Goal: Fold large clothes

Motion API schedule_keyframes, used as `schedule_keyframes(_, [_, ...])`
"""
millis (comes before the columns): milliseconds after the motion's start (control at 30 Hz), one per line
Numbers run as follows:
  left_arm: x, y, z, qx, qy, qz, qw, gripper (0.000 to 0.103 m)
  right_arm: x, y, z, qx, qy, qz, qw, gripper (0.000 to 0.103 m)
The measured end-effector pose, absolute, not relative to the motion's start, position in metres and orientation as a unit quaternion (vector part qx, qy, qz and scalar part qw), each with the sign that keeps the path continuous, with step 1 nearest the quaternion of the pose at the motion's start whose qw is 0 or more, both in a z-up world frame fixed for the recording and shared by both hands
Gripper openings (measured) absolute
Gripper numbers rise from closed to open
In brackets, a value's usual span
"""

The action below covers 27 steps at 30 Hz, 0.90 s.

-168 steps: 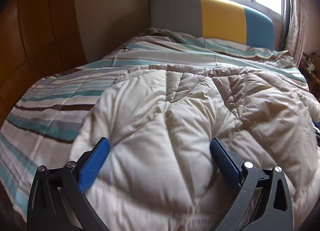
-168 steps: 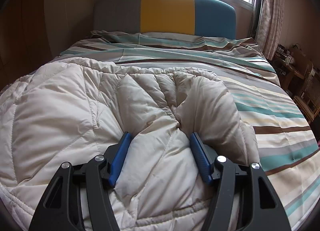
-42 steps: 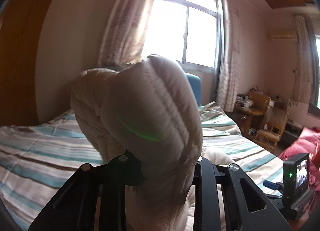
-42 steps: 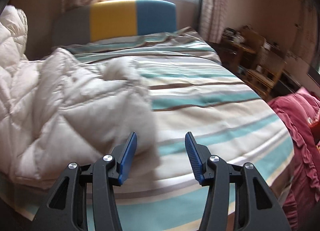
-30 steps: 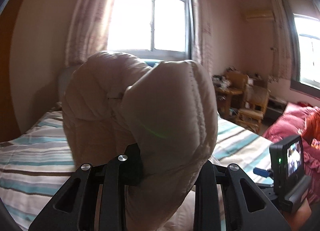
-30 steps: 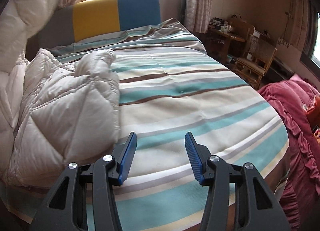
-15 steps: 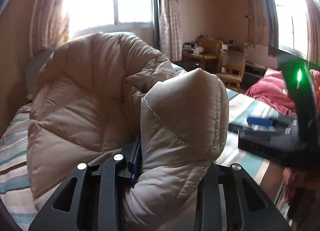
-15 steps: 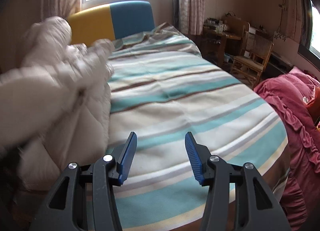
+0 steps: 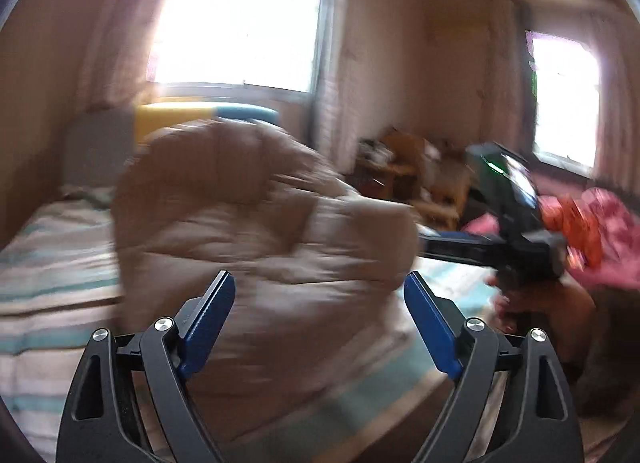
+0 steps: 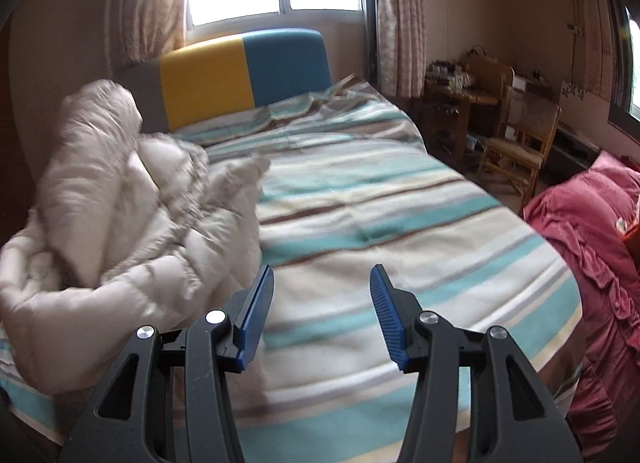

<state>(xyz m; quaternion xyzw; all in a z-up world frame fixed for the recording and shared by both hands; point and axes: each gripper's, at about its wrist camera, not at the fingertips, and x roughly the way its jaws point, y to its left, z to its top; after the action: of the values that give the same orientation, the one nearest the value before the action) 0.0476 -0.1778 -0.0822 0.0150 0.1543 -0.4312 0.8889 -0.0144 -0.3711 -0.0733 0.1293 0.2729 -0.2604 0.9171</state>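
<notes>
Striped bed (image 10: 400, 231); puffy quilted coat (image 9: 260, 231) soft, bulky, grip at hem; left gripper (image 9: 319, 323) jaws opening around it, right gripper (image 10: 321, 319) spread, empty

Puffy cream coat (image 10: 132, 203) heaped on striped bed (image 10: 400, 231).

We see the cream coat (image 10: 132, 219) as puffy quilted cloth with a faint sheen, stitched in seams. The bed cover (image 10: 400, 231) looks like soft matt woven cloth in stripes. The headboard (image 10: 244, 71) seems smooth, padded fabric. The right gripper (image 10: 321, 313) has matt black plastic arms, ribbed blue pads and shiny metal pins. The chair (image 10: 520, 135) is wood with a woven back. The red bedding (image 10: 592, 247) is slightly glossy, ruffled cloth.
</notes>
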Motion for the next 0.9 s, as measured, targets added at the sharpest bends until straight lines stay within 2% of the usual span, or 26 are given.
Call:
schedule_keyframes(100, [0.086, -0.14, -0.077, -0.053, 0.161, -0.339, 0.925, 0.086, -0.008, -0.365, -0.057, 0.124, 0.255, -0.251, 0.926, 0.05])
schedule_keyframes(233, [0.158, -0.117, -0.084, -0.117, 0.22, -0.218, 0.944, 0.081, 0.0, -0.357, -0.036, 0.111, 0.234, -0.239, 0.936, 0.05])
schedule_keyframes(267, [0.177, -0.121, -0.088, -0.117, 0.244, -0.196, 0.943, 0.076, 0.005, -0.354, -0.031, 0.107, 0.229, -0.234, 0.939, 0.05])
schedule_keyframes(300, [0.19, -0.126, -0.092, -0.115, 0.261, -0.185, 0.94, 0.057, 0.008, -0.352, -0.029, 0.105, 0.228, -0.232, 0.94, 0.05])
schedule_keyframes(333, [0.203, -0.13, -0.097, -0.121, 0.277, -0.181, 0.936, 0.052, 0.012, -0.35, -0.027, 0.103, 0.227, -0.229, 0.941, 0.05])
schedule_keyframes(467, [0.218, -0.155, -0.107, -0.129, 0.302, -0.192, 0.925, 0.046, 0.022, -0.349, -0.021, 0.098, 0.227, -0.224, 0.943, 0.05])
schedule_keyframes(533, [0.215, -0.171, -0.107, -0.108, 0.305, -0.205, 0.924, 0.037, 0.027, -0.349, -0.014, 0.094, 0.223, -0.223, 0.944, 0.05])
schedule_keyframes(900, [0.22, -0.235, -0.086, -0.033, 0.312, -0.243, 0.918, 0.037, 0.088, -0.353, 0.01, 0.065, 0.218, -0.19, 0.955, 0.05])
